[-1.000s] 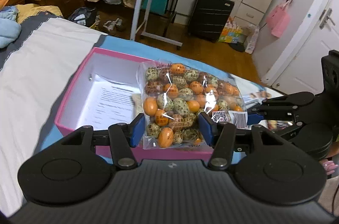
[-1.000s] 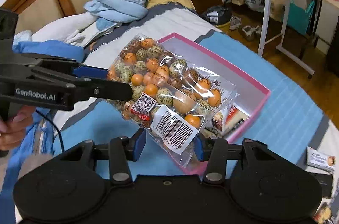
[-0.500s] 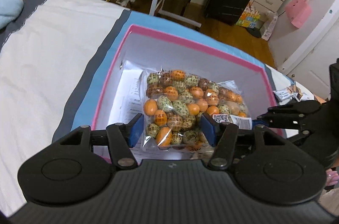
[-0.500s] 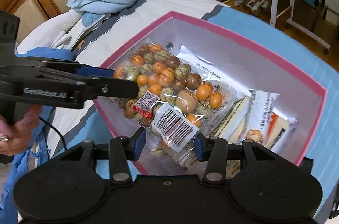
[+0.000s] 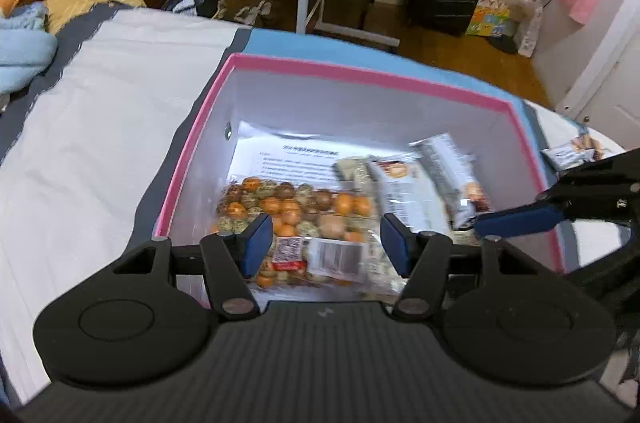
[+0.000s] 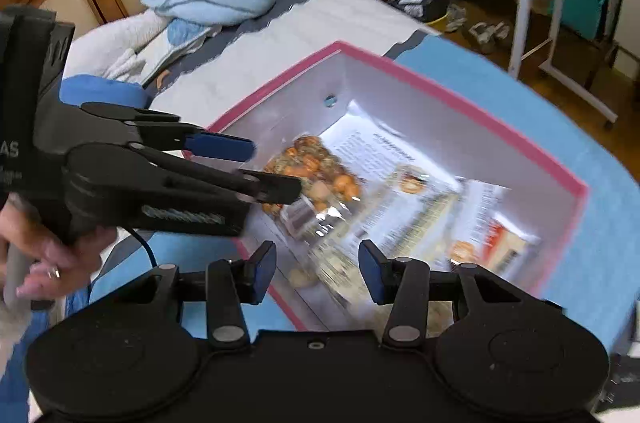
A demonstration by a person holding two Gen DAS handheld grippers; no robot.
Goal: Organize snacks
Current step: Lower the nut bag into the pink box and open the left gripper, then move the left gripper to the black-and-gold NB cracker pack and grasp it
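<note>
Left gripper (image 5: pixel 326 243) parted, jaws just widened, pads clear of candy bag (image 5: pixel 296 223) lying between them on floor of pink box (image 5: pixel 360 73). Right gripper (image 6: pixel 318 271) parted too, bag just ahead, grip unclear through blur. Beyond bag, snack packets (image 5: pixel 436 175), then printed sheet (image 5: pixel 288 159).

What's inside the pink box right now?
Inside the pink box: a clear bag of orange and speckled candies, several white snack packets and a printed sheet beneath them. The sheet's covered part can't be seen.
</note>
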